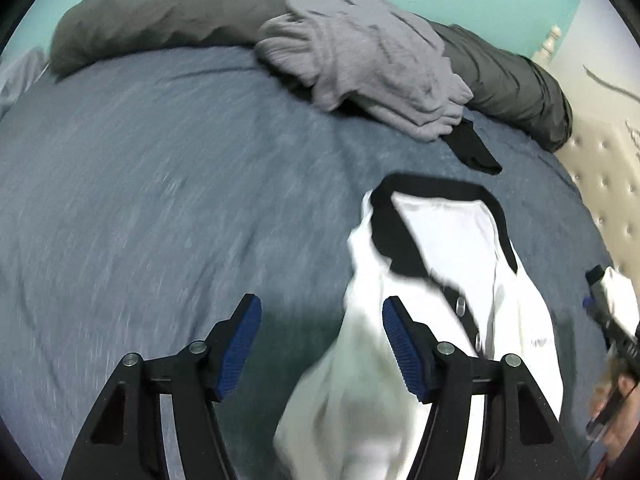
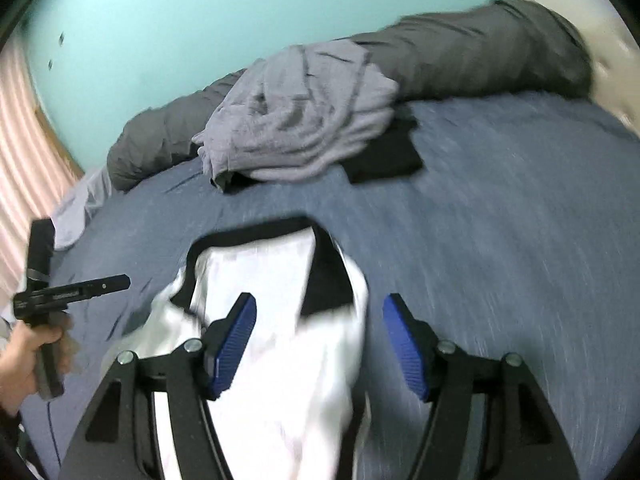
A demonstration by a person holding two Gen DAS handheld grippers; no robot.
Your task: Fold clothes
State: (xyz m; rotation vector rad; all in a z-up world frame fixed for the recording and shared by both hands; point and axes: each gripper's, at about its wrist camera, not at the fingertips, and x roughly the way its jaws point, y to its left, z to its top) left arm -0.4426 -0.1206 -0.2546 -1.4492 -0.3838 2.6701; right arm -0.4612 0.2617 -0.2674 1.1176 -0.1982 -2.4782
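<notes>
One white shirt (image 1: 452, 280) with black collar lies rumpled on the blue bedspread (image 1: 160, 200), at five o'clock. Both grippers, left (image 1: 322, 344) and right (image 2: 320, 344), hover spread, holding nothing. Likely spreading or folding; next needs an edge pinched. Grey clothes (image 1: 372, 64) sit at twelve o'clock.

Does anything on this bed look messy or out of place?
Yes. The white shirt with black trim lies bunched and twisted on the blue bedspread, not flat. Behind it, a grey garment sits in a crumpled heap over something black, against the dark rolled bedding.
</notes>
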